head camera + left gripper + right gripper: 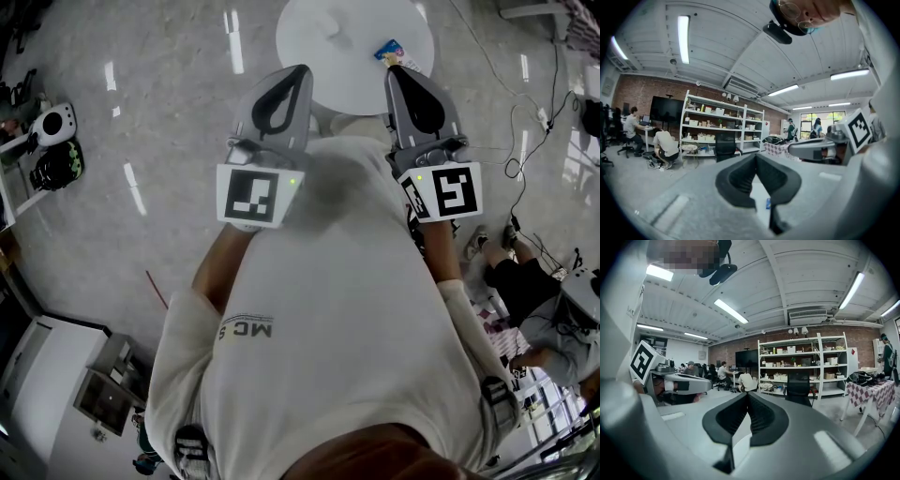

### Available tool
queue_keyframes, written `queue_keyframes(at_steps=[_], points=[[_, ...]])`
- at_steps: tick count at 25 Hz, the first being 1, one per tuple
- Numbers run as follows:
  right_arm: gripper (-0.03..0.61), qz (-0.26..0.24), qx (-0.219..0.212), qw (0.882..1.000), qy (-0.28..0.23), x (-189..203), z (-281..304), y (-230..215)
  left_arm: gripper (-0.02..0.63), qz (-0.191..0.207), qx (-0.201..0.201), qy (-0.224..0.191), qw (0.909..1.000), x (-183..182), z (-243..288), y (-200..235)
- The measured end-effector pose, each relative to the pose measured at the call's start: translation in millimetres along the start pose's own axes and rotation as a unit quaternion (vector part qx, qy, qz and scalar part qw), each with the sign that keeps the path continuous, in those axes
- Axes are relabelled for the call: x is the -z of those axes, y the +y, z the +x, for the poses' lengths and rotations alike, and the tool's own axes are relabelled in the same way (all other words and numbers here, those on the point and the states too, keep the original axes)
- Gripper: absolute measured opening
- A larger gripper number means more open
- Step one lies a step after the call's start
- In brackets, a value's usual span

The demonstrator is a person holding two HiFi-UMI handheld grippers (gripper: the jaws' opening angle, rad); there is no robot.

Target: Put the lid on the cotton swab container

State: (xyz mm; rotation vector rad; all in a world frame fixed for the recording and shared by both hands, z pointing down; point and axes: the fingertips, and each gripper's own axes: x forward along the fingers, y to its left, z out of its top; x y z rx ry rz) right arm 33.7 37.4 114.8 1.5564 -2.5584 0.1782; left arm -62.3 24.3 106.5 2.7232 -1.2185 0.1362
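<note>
Two hand-held grippers, both closed and both empty, hang in front of your chest, short of the round white worktop (314, 56) ahead. Your left hand-held gripper (301, 71) shows its jaws pressed together with nothing between them. Your right hand-held gripper (393, 73) reads the same, its tips meeting on air. Neither is over the worktop's middle. In the head view the right tip lies just beside a small blue packet (389, 49) at the rim. A faint pale shape (336, 36) sits nearer the middle, too small to name. Whether either is the container, and whether the lid is on it, cannot be told from here. As a judgement, the scene fits two stages alike: grippers held ready with the lid yet to be picked up, or held clear with the lid already seated. With nothing in either grip, no lid is in transit at this moment.
</note>
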Motion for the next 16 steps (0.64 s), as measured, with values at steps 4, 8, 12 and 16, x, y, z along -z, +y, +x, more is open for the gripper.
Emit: queue_keyframes(at_steps=[4,8,12,16], points=[[-0.002,0.000,0.003,1.000,-0.001,-0.2,-1.9,1.0,0.000,0.001,0.003,0.003,1.0000,-0.3,-2.6,-0.9],[-0.002,-0.003,0.006,1.000,-0.010,-2.0,-1.4,0.5,0.000,0.001,0.000,0.000,1.0000,2.0,-3.1,1.4],[-0.002,-0.005,0.010,1.000,-0.009,-3.6,-3.8,-1.1,0.000,-0.001,-0.001,0.003,1.0000,3.6,-4.4,0.2],[-0.002,-0.005,0.015,1.000,-0.005,-5.5,-3.2,-0.6,0.000,-0.006,-0.004,0.004,1.0000,1.6,-7.7,3.9]])
